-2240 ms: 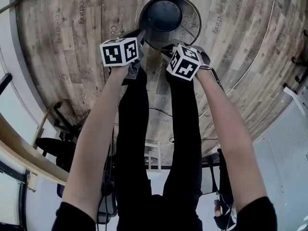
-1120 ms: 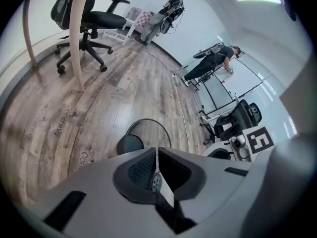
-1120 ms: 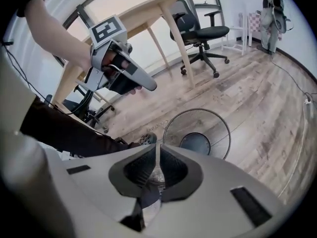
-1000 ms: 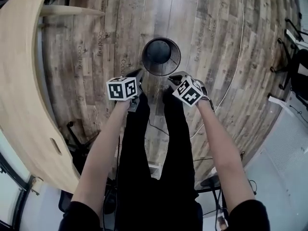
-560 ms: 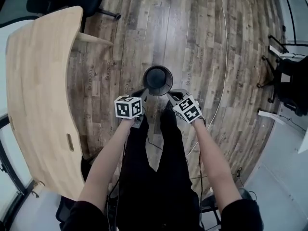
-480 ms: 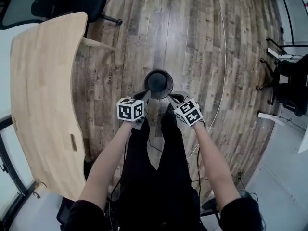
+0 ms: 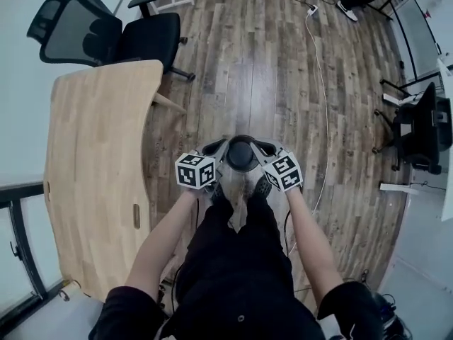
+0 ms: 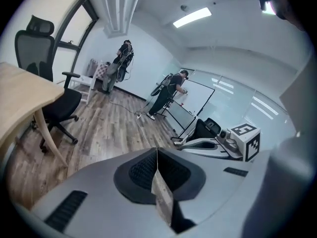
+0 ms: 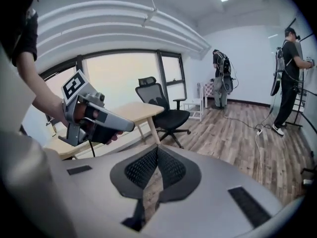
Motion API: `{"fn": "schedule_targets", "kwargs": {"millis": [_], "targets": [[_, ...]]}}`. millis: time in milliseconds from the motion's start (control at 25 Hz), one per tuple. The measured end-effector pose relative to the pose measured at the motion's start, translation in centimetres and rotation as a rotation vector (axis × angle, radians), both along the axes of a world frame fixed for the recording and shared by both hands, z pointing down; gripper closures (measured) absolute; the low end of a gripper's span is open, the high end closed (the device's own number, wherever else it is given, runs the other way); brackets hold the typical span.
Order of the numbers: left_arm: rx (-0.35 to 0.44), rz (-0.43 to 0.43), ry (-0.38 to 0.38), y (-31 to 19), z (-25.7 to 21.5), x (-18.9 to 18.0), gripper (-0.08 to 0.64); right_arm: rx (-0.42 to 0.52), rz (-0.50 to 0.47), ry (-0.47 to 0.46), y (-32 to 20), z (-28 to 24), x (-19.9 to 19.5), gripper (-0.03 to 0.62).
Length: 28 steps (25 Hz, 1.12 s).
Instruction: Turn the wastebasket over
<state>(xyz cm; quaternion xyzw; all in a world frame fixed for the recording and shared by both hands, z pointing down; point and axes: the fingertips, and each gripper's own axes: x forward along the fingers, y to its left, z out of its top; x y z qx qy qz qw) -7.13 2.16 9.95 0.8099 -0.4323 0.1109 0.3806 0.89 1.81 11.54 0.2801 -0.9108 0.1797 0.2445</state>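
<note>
Seen from straight above, the wastebasket [image 7: 241, 154] is only a small dark round; its wall is hidden, and the open mouth possibly faces up.

A grey-brown plank floor [image 7: 276, 69] fills the frame. On it stand a pale wooden desk [image 7: 99, 168] at the left, a black office chair [image 7: 106, 37] at upper left and the wastebasket [image 7: 241, 154] at centre. A white cable [image 7: 324, 105] trails from the top edge down the floor, right of centre.
</note>
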Motion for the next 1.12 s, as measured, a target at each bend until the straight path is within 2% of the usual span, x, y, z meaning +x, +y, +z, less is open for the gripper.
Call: {"fn": "schedule_targets", "kwargs": {"millis": [120, 360, 680, 880, 1120], "targets": [[0.078, 0.012, 0.009, -1.1, -4.3, -1.2, 0.539, 0.075, 0.012, -0.050, -1.2, -5.2, -1.4, 0.558], [0.292, 0.025, -0.007, -5.9, -13.6, -2.5, 0.538, 0.208, 0.072, -0.123, -4.8, -14.3, -1.9, 0.558], [0.491, 0.125, -0.159, -8.0, -21.7, -2.2, 0.538, 0.300, 0.144, -0.211, -7.2, -24.0, -1.7, 0.560], [0.537, 0.141, -0.144, -9.1, -25.1, -1.6, 0.538, 0.339, 0.176, -0.255, -8.1, -27.6, -1.5, 0.559], [0.544, 0.155, -0.092, -9.1, -26.8, -1.1, 0.539, 0.371, 0.188, -0.278, -7.6, -29.7, -1.4, 0.560]]}}
